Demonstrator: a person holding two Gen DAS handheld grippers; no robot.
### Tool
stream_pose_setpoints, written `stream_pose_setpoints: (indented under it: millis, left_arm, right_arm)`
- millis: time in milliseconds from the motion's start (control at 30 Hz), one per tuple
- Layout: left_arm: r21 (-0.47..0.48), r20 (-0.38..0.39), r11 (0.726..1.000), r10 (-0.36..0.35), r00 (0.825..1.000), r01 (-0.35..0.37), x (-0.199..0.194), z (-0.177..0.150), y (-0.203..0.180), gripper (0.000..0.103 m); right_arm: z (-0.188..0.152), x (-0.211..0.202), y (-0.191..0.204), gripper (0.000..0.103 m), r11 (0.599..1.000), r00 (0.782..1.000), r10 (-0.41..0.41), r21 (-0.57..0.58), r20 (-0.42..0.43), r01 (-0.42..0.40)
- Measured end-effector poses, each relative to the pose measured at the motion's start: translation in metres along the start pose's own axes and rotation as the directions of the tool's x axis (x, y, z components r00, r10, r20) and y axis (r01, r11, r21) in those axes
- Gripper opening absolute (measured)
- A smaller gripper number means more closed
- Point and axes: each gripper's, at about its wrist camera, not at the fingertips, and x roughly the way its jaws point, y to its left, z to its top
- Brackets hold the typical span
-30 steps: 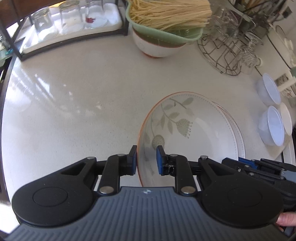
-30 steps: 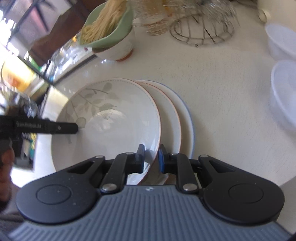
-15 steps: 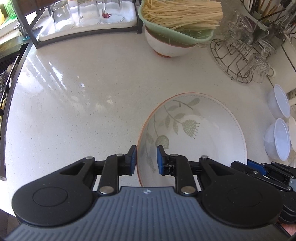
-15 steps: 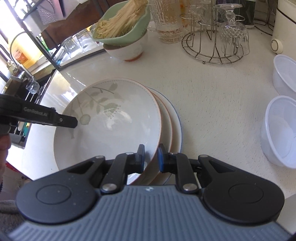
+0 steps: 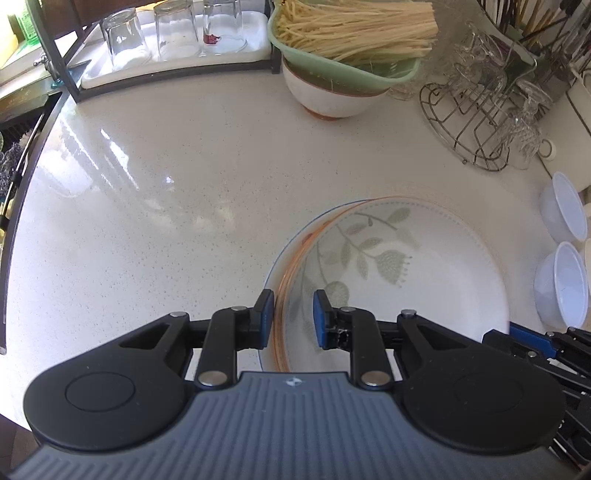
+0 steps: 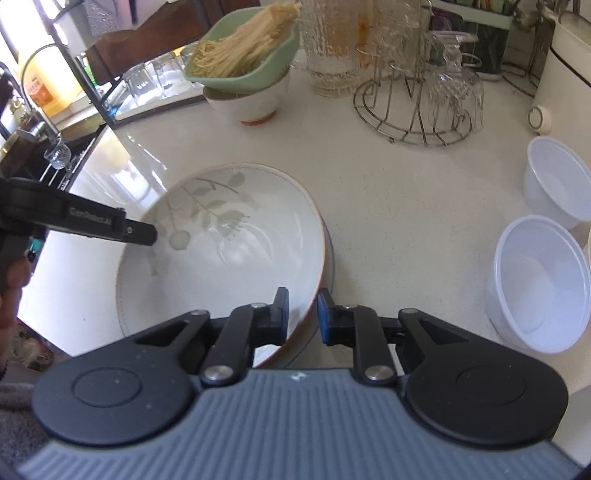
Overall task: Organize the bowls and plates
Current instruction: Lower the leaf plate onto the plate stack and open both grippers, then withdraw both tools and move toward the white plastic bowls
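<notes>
Leaf-pattern plate (image 5: 399, 280) atop stack; left gripper (image 5: 293, 317), right gripper (image 6: 303, 314) fingers parted, straddling opposite rims.

- The wide white ceramic plate with grey-green leaf sprigs (image 5: 391, 266) carries a thin orange rim line and a ring of tiny raised dots inside it.
- Under that plate, a second rim shows orange and the lowest white plate's thin blue rim line (image 5: 275, 266) peeks out.
- The speckled off-white stone surface (image 5: 166, 206) shows pale glossy reflections left of the plate.
- Beyond the plate, a mint-green plastic colander (image 6: 247, 75) holds pale yellow noodles (image 5: 354, 27), sitting in a white bowl with a terracotta-orange foot (image 5: 328, 99).
- Right of the plate, two translucent white plastic bowls (image 6: 539, 284).
- The left gripper (image 5: 293, 319) and right gripper (image 6: 303, 315) are black with blue pads and grey ribbed bodies.
</notes>
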Motion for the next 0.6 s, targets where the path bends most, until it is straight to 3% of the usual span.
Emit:
stream_pose_setpoints:
  millis: [267,600]
  left_arm:
    - [-0.029,0.052,1.000,-0.010,0.999,0.011,-0.019,0.001,0.005,0.025]
    - [-0.009,0.167,0.998,-0.066,0.984,0.068,-0.061,0.009,-0.002,0.025]
  right_arm:
    - [0.005,-0.020,-0.002,0.020,1.000,0.994,-0.015,-0.009,0.112,0.017]
    - [0.021,-0.065,-0.017,0.020,0.999,0.965,-0.011,0.041,0.263,0.000]
